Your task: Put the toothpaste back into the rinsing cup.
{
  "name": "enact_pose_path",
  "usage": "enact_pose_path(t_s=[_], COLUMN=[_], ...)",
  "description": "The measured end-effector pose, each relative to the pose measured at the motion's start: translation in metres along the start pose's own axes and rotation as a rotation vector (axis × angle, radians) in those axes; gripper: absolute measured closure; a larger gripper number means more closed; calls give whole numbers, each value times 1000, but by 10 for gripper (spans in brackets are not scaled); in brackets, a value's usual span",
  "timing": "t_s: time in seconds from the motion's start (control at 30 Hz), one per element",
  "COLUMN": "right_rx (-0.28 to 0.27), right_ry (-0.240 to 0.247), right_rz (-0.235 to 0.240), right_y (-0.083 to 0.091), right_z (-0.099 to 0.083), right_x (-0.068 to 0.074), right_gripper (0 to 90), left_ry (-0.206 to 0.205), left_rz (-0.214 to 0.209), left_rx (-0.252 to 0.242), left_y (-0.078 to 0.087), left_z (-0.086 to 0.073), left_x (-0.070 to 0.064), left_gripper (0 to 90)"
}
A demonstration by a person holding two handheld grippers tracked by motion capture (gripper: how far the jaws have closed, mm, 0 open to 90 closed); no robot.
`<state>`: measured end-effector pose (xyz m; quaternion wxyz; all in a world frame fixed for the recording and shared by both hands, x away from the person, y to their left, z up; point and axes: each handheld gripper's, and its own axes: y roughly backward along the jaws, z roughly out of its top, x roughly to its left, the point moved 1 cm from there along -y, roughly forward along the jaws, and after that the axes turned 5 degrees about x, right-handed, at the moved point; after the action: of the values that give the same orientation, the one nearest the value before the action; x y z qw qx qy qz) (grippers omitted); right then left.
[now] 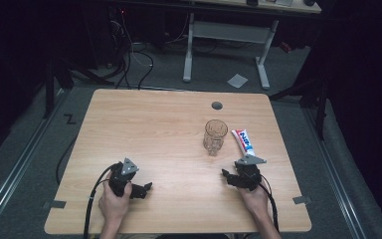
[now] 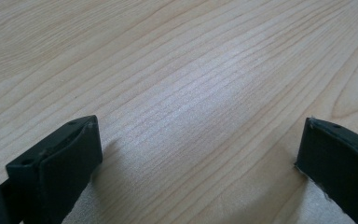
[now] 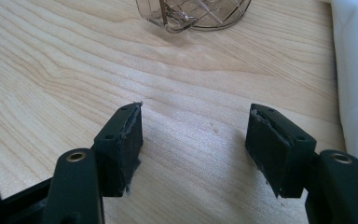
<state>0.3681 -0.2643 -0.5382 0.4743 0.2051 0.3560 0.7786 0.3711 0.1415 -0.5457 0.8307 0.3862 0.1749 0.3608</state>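
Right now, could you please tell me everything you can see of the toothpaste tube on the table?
The toothpaste tube is white with a red and blue print, apparently soft plastic. It lies flat on the wooden table, lengthways away from the person, just right of the clear patterned glass and apart from it. The open right gripper sits nearer the person and does not grip it. In the right gripper view its white side runs along the right edge.

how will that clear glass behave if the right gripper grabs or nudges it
The clear glass looks rigid, so the jaws would not dent it, but it may be fragile. Its cut diamond pattern should give some grip, though glass is probably slippery. It stands upright and tallish beside the toothpaste tube, so a high push from the right gripper might tip it.
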Motion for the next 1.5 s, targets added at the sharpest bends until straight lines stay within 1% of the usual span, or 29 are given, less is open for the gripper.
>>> enact_pose_path(t_s=[0.7,1.03,1.23,1.4,1.5], right_rx=[1,6,13,-1,-20], right_ry=[0,-10,-9,-32,-23], right_rz=[-1,-8,-9,5,1], right_y=[0,0,1,4,7], right_z=[0,0,1,0,1], right_x=[0,-1,-2,-4,-4], right_gripper=[359,320,342,345,347], left_ry=[0,0,0,0,0], left_rz=[0,1,1,0,1], left_rx=[0,0,0,0,0], left_y=[0,0,0,0,0], left_z=[0,0,0,0,0], left_x=[0,0,0,0,0], left_gripper=[3,3,3,3,3])
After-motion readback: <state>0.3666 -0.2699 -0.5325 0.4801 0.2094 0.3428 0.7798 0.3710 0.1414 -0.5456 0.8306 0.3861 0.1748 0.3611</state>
